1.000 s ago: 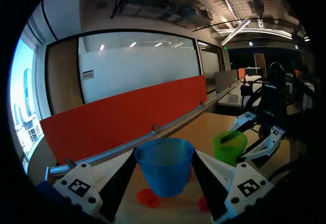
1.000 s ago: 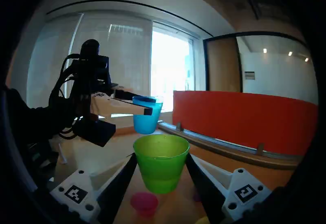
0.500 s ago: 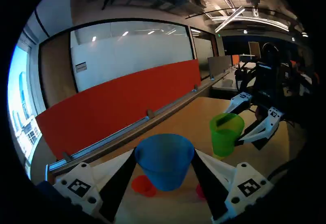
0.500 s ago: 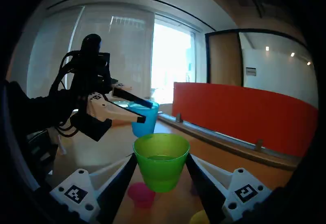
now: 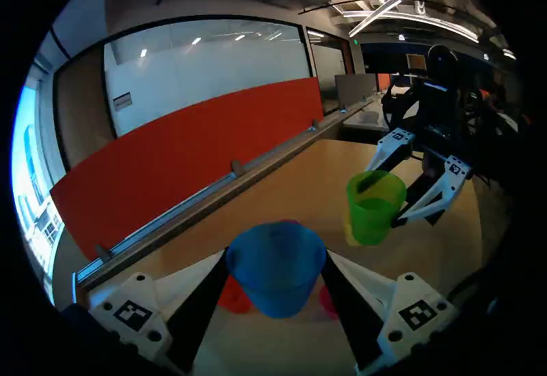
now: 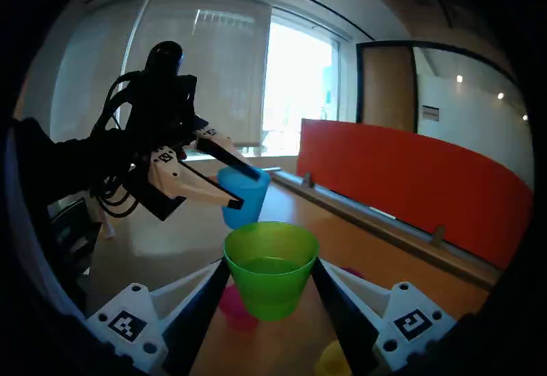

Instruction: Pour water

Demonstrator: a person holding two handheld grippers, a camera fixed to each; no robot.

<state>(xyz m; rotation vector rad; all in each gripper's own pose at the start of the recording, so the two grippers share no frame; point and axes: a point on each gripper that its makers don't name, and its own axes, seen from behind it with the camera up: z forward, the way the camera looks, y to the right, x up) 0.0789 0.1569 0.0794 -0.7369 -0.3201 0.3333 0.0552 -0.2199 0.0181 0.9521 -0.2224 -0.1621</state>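
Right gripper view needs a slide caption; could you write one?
Right hand-held gripper holds a green cup; left hand-held gripper holds a blue cup.

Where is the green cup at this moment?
The green cup is low in the middle of the right gripper view, clamped in the right gripper, with the blue cup just beyond it, slightly to the left.
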